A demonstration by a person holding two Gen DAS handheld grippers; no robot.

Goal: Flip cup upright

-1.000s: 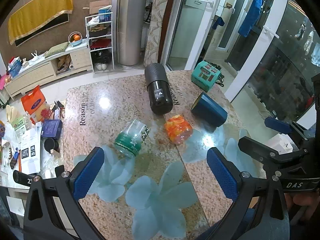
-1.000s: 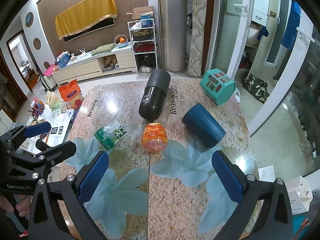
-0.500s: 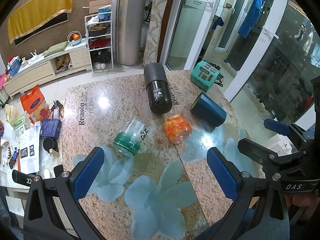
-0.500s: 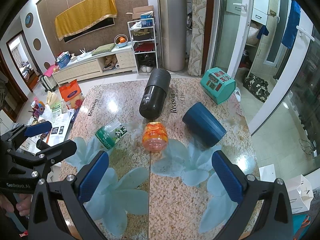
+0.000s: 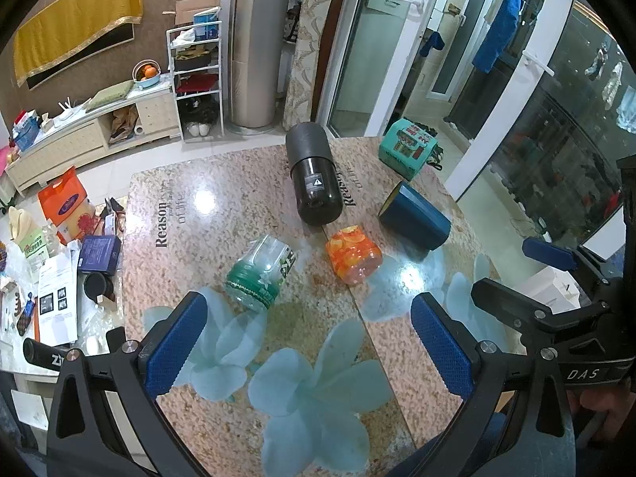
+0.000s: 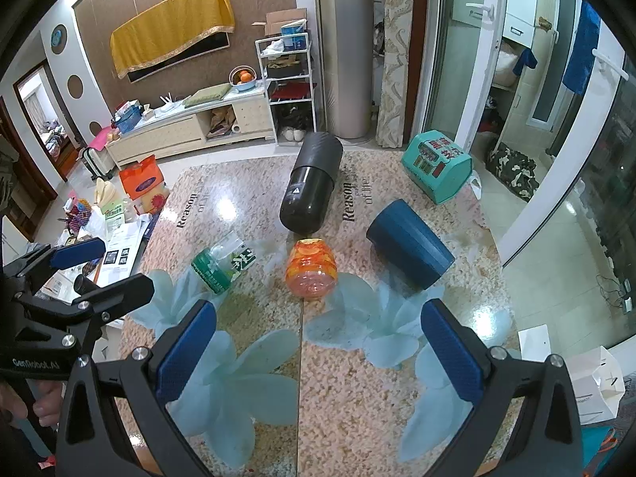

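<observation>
A: How does the cup look?
B: The dark blue cup (image 6: 409,244) is a smooth cylinder lying on its side on the speckled stone table (image 6: 254,206), right of an orange jar (image 6: 312,270).
A: Other shapes?
B: A black capsule flask (image 6: 312,189) and a clear green-labelled jar (image 6: 222,264), both toppled.
A: The claws?
B: The left gripper (image 5: 306,342) and right gripper (image 6: 318,351) both gape wide, holding nothing.
</observation>
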